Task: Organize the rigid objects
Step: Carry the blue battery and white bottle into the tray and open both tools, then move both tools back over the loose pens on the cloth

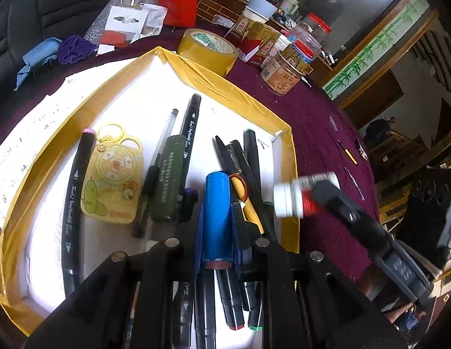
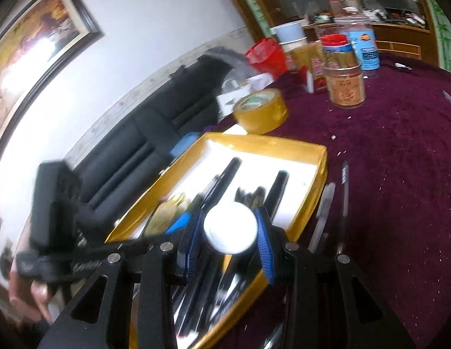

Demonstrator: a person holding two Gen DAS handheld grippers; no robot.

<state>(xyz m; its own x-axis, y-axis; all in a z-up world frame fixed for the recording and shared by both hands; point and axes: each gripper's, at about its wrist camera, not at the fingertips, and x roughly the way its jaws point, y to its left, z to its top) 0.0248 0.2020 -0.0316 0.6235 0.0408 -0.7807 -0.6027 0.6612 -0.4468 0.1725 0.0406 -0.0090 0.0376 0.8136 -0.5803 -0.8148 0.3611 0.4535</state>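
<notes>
1. Jaws of the left gripper (image 1: 216,221) clamp narrowly on a blue cylindrical battery (image 1: 216,218), held lengthwise over the near end of the gold-edged tray (image 1: 179,67); jaws of the right gripper (image 2: 230,229) grip a small white-capped bottle (image 2: 230,228) with a red label, poised above the tray's right rim.

2. Both loads hang over the same crowded corner, where black markers (image 1: 187,133) and pens are heaped; a release there risks either piece landing on the pile and rolling off rather than settling flat.

3. Smooth and round, the battery can slip along the pads if the grip tilts further, dropping onto the markers below.

4. In the left wrist view, the bottle sits right at the rim; let go too early, it may tip outward onto the purple worktop (image 1: 321,133) and roll away.

5. With the two grippers close together, one could knock the other and jar a load loose.

6. How firmly the pads seat on the bottle is hard to judge, as the right wrist view is blurred; the hold appears to be just below the cap, which would let it pivot.
</notes>
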